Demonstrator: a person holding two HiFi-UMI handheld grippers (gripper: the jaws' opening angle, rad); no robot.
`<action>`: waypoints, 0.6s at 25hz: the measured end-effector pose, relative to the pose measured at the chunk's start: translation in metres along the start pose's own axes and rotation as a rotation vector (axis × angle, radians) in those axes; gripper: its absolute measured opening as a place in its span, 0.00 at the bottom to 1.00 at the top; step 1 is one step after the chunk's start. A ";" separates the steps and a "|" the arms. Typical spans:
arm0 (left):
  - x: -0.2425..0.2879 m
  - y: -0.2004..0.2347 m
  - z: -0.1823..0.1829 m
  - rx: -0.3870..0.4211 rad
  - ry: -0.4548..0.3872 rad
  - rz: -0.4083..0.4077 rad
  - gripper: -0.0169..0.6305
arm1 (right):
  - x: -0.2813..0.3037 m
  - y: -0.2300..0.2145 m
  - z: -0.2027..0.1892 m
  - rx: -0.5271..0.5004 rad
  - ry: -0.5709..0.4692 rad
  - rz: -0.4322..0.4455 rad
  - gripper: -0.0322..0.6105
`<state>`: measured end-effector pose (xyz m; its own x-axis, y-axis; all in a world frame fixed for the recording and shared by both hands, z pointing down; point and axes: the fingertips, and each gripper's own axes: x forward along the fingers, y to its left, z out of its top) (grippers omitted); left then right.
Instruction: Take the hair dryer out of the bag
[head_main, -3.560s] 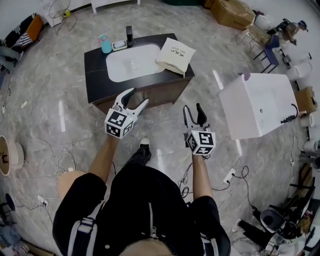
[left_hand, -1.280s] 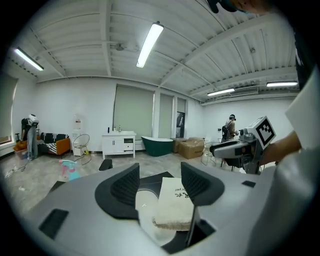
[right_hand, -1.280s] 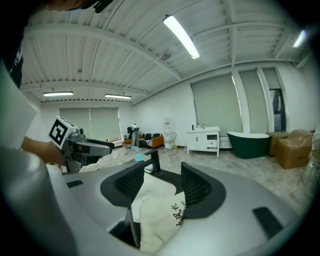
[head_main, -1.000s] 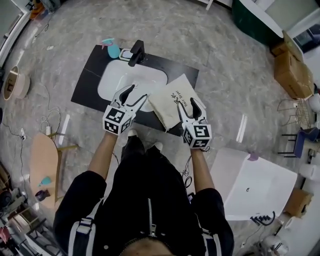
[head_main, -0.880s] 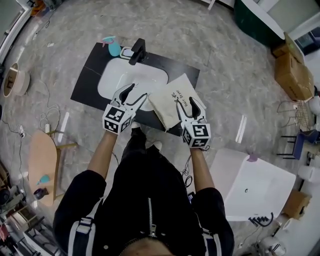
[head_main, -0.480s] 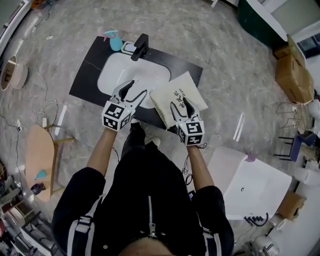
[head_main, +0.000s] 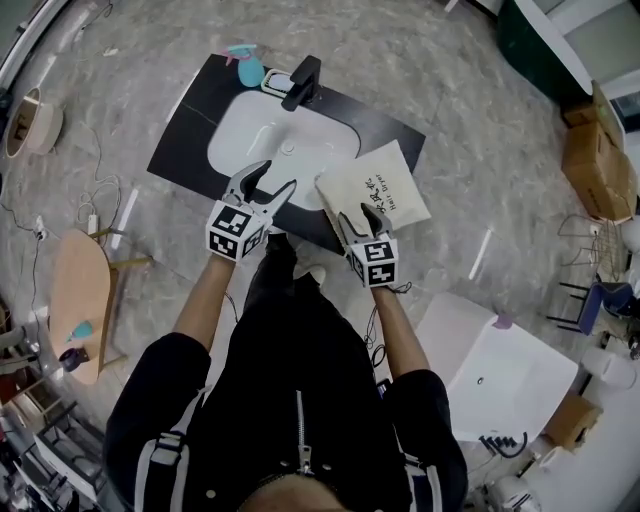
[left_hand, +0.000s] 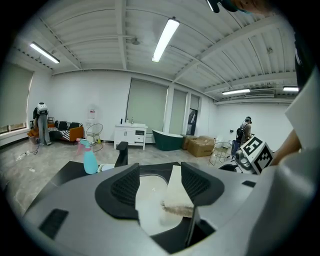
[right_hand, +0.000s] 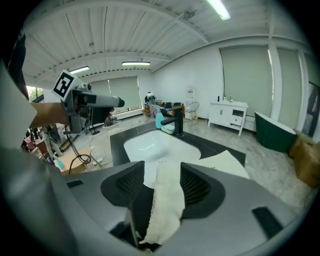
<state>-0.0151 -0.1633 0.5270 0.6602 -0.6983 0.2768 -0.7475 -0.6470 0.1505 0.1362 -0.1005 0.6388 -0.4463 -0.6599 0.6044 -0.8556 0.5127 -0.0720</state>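
1. Bag (head_main: 378, 188) flat on the right end of the counter (head_main: 185, 125), just beside the sink (head_main: 280, 135).
2. No view of the dryer.
3. Right gripper (head_main: 356, 212) at the bag's near edge; fingers (right_hand: 197, 185) apart, with the cloth edge between them and against one finger, not pinched.
4. Left gripper (head_main: 276, 176) above the counter's near edge, over the sink; fingers (left_hand: 122, 187) wide, holding nothing.
5. Faucet (head_main: 303, 82) and blue bottle (head_main: 248, 68) at the far edge.

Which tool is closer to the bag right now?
Right. The right tool has the bag's near edge between its open jaws. The left tool is to the bag's left, over the front rim of the sink.
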 end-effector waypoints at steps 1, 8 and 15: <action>-0.002 0.002 -0.002 -0.004 0.002 0.006 0.43 | 0.004 0.001 -0.006 -0.007 0.017 0.002 0.40; -0.017 0.014 -0.017 -0.031 0.017 0.040 0.43 | 0.030 0.005 -0.049 -0.019 0.140 0.013 0.39; -0.030 0.024 -0.028 -0.048 0.035 0.071 0.43 | 0.042 0.005 -0.073 -0.003 0.226 -0.013 0.39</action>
<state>-0.0551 -0.1495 0.5485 0.6032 -0.7302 0.3208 -0.7954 -0.5804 0.1745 0.1318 -0.0856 0.7216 -0.3645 -0.5267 0.7680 -0.8601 0.5065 -0.0609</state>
